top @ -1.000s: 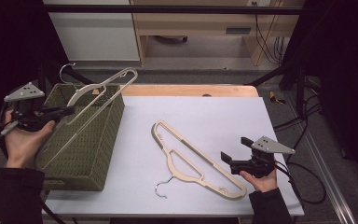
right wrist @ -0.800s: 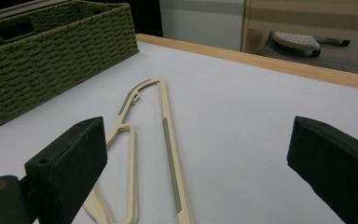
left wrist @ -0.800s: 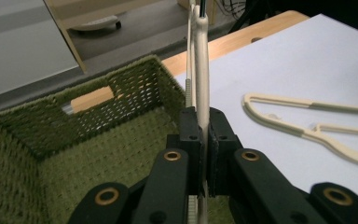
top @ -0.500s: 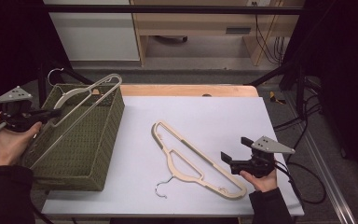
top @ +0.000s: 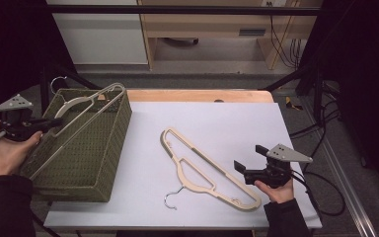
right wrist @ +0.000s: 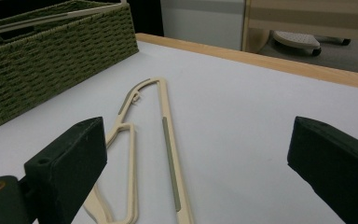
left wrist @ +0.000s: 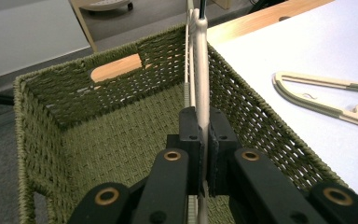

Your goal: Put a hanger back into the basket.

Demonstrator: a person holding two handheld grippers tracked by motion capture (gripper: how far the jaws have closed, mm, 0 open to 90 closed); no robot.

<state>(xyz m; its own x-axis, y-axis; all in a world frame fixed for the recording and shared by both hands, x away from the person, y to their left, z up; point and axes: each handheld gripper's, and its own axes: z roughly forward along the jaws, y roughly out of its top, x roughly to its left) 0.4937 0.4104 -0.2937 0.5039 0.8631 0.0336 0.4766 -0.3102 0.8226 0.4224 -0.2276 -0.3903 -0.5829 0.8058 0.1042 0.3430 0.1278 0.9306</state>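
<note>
my left gripper (top: 54,122) clamps a hanger (top: 86,106) lying across the basket (top: 86,163). my right gripper (top: 244,158) stands open, right of the basket beside a second hanger (top: 202,168).

Basket (top: 86,163) left of hanger (top: 205,170) on table (top: 237,123)

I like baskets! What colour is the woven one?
Olive green; the basket shows best in the left gripper view.

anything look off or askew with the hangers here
One beige plastic hanger sits askew: clamped in the left gripper, it slants across the green woven basket, its metal hook poking past the far rim. The second beige hanger lies flat on the white table.
</note>
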